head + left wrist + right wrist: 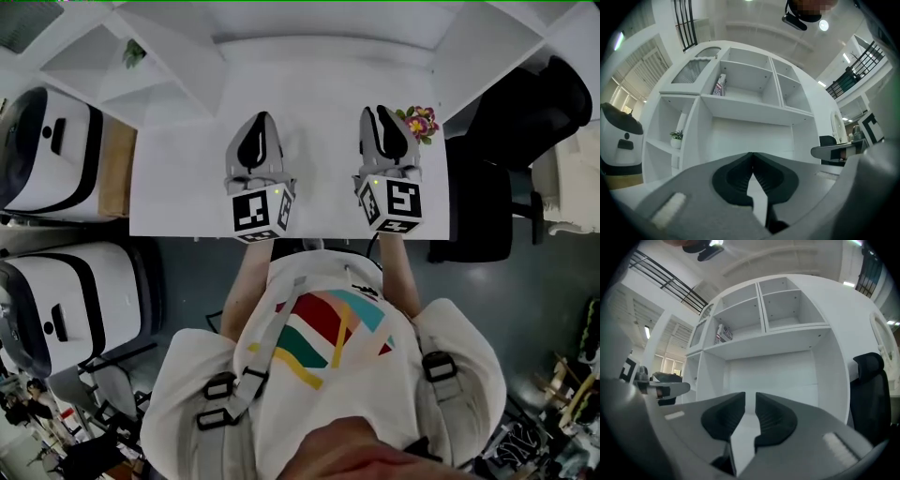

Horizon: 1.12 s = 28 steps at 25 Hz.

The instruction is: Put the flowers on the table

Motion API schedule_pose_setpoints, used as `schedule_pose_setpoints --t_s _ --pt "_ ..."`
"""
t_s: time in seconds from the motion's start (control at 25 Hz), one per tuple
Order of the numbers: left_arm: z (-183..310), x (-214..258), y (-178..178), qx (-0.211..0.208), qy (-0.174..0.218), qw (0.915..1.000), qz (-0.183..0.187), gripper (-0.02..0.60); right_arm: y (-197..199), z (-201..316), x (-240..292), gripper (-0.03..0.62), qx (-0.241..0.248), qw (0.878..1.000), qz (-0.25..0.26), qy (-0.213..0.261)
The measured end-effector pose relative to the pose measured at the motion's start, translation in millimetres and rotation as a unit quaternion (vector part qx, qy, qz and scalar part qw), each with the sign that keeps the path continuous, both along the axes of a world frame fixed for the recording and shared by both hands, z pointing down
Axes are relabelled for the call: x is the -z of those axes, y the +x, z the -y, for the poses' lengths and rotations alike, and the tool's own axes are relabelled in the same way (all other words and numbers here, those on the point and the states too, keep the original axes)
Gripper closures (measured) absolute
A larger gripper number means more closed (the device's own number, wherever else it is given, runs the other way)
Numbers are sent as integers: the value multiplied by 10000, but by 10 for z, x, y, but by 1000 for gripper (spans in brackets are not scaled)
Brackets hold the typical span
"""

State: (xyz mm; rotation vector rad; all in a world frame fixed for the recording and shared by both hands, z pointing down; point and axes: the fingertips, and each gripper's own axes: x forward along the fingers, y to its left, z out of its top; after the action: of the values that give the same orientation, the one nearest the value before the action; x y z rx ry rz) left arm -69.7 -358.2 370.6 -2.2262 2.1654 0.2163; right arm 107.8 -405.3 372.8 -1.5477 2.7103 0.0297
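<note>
The flowers (420, 122) lie on the white table (183, 192), near its far right corner and just beside the right gripper (380, 112), apart from its jaws. That gripper's jaws stand narrowly apart with nothing between them. The left gripper (262, 119) hovers alongside, its jaws closed tip to tip and empty. Both face a white shelf unit (787, 310)

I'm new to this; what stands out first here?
Two grey handheld tools, the left gripper and the right gripper, are held side by side over the white table, each with a black-and-white marker cube. A small bunch of pink and yellow flowers sits beside the right gripper's tip.
</note>
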Motion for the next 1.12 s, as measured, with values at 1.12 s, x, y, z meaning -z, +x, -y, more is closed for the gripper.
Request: schedule_pose_setpoints --t_s 1.12 --pt "-67 24 -173 65 29 10000 17 577 -479 -241 -236 594 611 9976 -112 -312"
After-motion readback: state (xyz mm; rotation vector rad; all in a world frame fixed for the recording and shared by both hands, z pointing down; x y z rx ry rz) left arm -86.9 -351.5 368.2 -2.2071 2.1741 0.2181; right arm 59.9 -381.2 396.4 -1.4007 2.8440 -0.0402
